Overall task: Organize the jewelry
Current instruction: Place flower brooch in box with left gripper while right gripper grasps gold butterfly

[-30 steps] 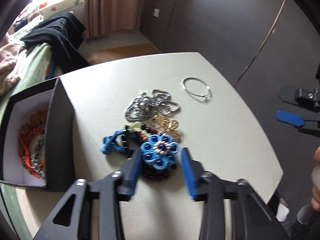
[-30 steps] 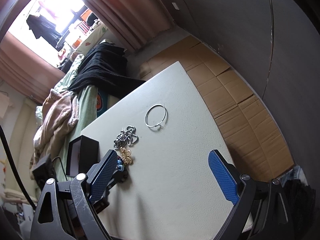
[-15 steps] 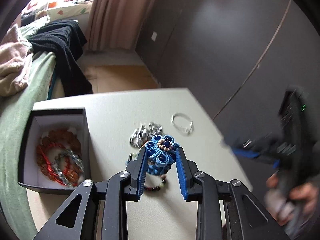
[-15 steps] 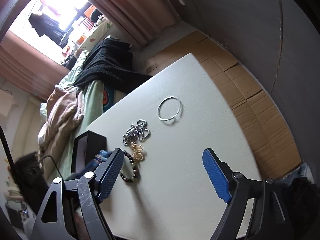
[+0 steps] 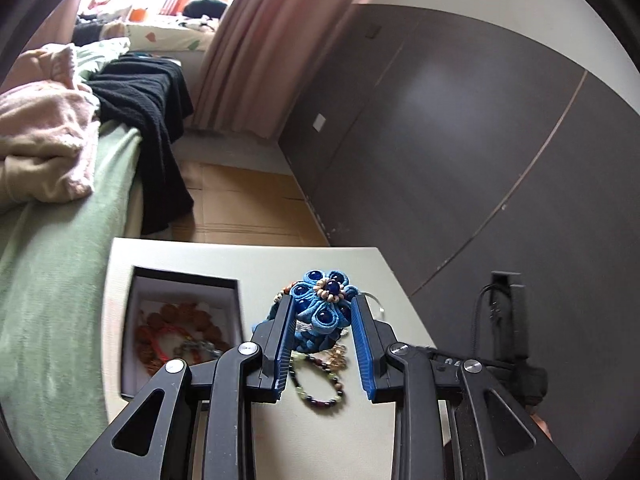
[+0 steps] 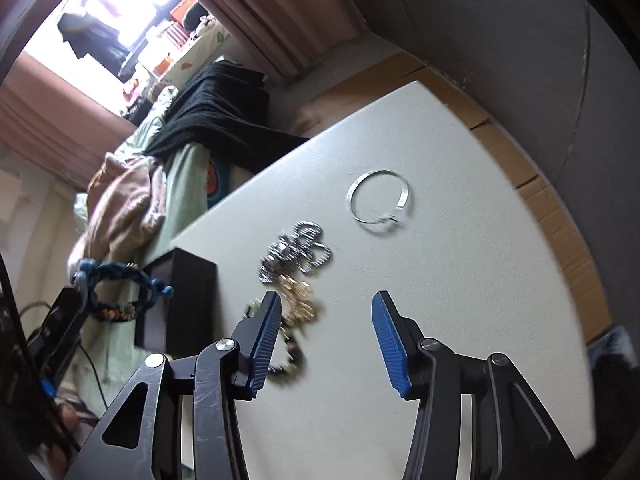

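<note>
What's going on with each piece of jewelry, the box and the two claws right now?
Blue flower bracelet: gripped, lifted off the table.
Left claw: shut on the blue flower bracelet.
Right claw: closing, nothing between its fingers.
Black box: open, with red and beaded pieces inside.
Silver bangle: flat on the table.
Silver chain: heaped on the table.
Dark bead bracelet: lying on the table.

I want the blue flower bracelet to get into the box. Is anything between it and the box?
Nothing visible is. The left gripper holds the blue flower bracelet up in the air, and the open box sits just to its left with no lid on. The beaded bracelet lies below on the table, out of the path.
</note>
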Available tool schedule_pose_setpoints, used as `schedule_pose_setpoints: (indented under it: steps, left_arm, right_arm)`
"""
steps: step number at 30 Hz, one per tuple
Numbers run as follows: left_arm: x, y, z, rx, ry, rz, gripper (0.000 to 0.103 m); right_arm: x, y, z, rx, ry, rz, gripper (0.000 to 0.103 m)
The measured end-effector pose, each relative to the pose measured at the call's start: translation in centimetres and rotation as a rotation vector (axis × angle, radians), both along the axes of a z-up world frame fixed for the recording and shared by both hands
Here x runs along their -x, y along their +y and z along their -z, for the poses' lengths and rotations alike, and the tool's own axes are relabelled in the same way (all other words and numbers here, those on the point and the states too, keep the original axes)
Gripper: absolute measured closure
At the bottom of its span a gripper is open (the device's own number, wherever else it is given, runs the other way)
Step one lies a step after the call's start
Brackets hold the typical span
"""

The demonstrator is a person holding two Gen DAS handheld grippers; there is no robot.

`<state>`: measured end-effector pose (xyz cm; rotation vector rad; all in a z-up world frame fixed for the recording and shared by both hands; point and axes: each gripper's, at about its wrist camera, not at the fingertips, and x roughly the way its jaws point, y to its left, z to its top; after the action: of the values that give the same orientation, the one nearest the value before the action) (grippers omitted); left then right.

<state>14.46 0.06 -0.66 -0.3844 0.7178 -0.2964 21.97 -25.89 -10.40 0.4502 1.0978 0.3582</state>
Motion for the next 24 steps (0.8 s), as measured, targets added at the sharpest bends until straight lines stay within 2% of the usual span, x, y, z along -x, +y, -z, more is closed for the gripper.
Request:
schedule_pose_setpoints:
  steps: [3, 7, 10, 15, 16, 18, 21, 23, 24]
  left_arm:
    - [0.0, 1.1, 0.0, -0.007, 0.005, -0.010, 0.074]
    - [-0.3, 2.9, 0.2, 0.013, 0.020, -0.038, 0.074]
    - [-0.5, 4.1, 0.6, 0.013, 0.043, -0.059, 0.074]
    - [-0.6, 4.9, 0.9, -0.031, 0.052, -0.088, 0.074]
    - [-0.7, 5.0, 1.0, -0.025, 0.051, -0.086, 0.074]
    - [-0.7, 5.0, 1.3, -0.024, 0.059, -0.085, 0.074]
    - [-0.8, 4.9, 1.6, -0.036, 0.075, -0.078, 0.074]
    - [-1.0, 5.2, 1.7, -0.033, 0.088, -0.089, 0.068]
    - [-1.2, 5.5, 1.7, -0.025, 0.092, -0.098, 0.058]
  right_arm:
    - [-0.9, 1.7, 1.3, -0.031, 0.046, -0.032, 0.056]
    - [-1.7, 4.0, 1.9, 0.057, 0.049, -0.047, 0.056]
    - [-2.2, 5.3, 2.4, 0.067, 0.065, -0.069, 0.057]
    - [-2.5, 7.1, 2.7, 0.157, 0.050, -0.086, 0.058]
    - [-2.4, 7.5, 2.6, 0.182, 0.038, -0.088, 0.060]
    - [-2.4, 8.0, 2.6, 0.232, 0.032, -0.096, 0.081]
    - [-2.3, 7.2, 2.6, 0.202, 0.049, -0.091, 0.081]
    - [-2.1, 6.4, 2.2, 0.154, 0.047, -0.082, 0.081]
    - [-2.0, 6.1, 1.8, 0.135, 0.036, -0.076, 0.081]
